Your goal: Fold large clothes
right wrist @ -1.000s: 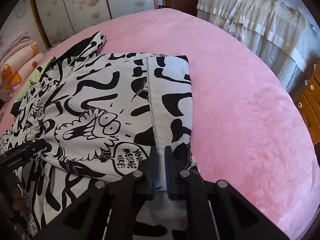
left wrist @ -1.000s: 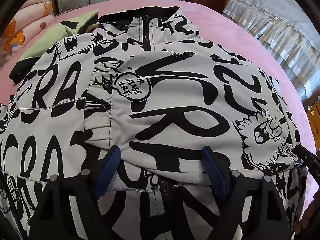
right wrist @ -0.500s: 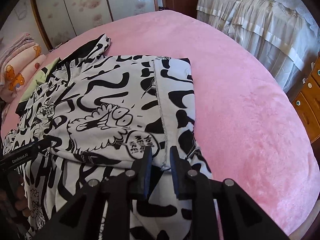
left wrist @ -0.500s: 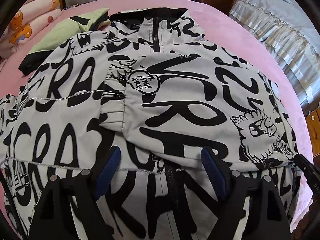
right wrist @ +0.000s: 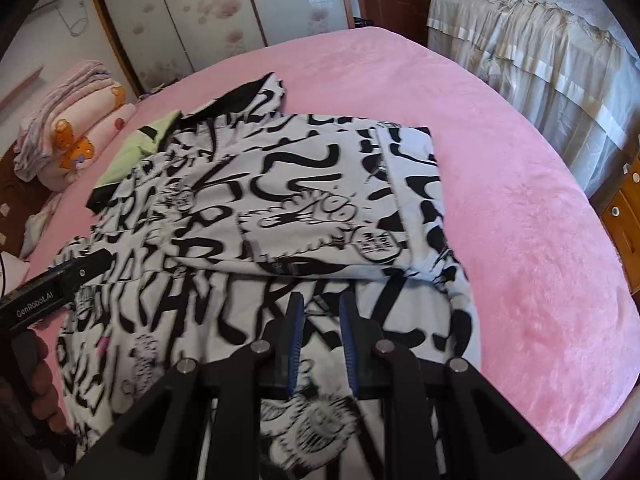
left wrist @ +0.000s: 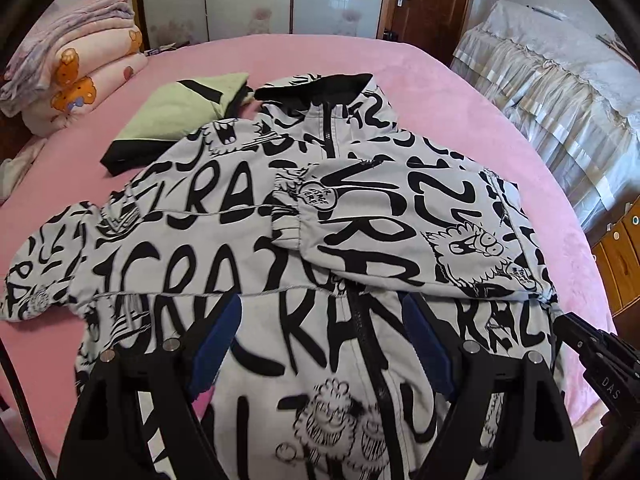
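A big white jacket (left wrist: 224, 240) with black scribbles lies flat on the pink bed (right wrist: 540, 240). One sleeve (left wrist: 380, 236) is folded across its front. The other sleeve (left wrist: 44, 276) sticks out to the side. The zip runs up the middle to a black collar (left wrist: 316, 86).

The left gripper (left wrist: 326, 344) hangs above the jacket with its jaws wide apart, holding nothing. The right gripper (right wrist: 322, 332) has just been opening a little. Its jaws have a small gap with nothing between them.

A folded green top (left wrist: 180, 108) sits by the collar. Blankets (left wrist: 72, 80) are stacked behind it.
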`<state>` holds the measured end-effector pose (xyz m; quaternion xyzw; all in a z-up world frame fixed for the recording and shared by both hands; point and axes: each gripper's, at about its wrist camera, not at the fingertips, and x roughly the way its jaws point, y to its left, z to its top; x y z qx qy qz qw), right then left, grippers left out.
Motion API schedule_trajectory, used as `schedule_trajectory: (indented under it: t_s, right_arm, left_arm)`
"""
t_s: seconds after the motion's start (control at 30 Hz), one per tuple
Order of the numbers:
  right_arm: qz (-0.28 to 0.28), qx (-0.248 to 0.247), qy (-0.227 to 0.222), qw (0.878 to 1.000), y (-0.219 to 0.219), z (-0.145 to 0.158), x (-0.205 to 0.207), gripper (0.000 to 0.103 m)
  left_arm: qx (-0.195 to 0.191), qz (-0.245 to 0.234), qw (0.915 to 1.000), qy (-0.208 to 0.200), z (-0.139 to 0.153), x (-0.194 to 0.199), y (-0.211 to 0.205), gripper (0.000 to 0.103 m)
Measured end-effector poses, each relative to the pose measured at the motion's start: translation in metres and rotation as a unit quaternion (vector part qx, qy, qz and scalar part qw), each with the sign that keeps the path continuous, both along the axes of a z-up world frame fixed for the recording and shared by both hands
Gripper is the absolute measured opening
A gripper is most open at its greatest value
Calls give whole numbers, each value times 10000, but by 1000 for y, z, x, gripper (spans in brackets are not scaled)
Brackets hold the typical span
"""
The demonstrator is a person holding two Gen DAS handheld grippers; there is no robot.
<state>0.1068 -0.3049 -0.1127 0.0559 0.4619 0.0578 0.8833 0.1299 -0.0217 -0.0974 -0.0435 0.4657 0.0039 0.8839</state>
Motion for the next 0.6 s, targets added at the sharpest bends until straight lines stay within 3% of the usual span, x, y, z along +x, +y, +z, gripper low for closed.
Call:
schedule_trajectory:
  t_s: [0.33, 0.6]
  right_arm:
    - [557, -16, -255, 9981, 69, 32, -29, 18]
    - [1175, -18, -334, 9925, 139, 40, -43, 18]
  left_arm:
    - [91, 268, 9994, -221, 36, -61, 52, 81]
    - [159, 845, 9958, -319, 43, -102, 130, 81]
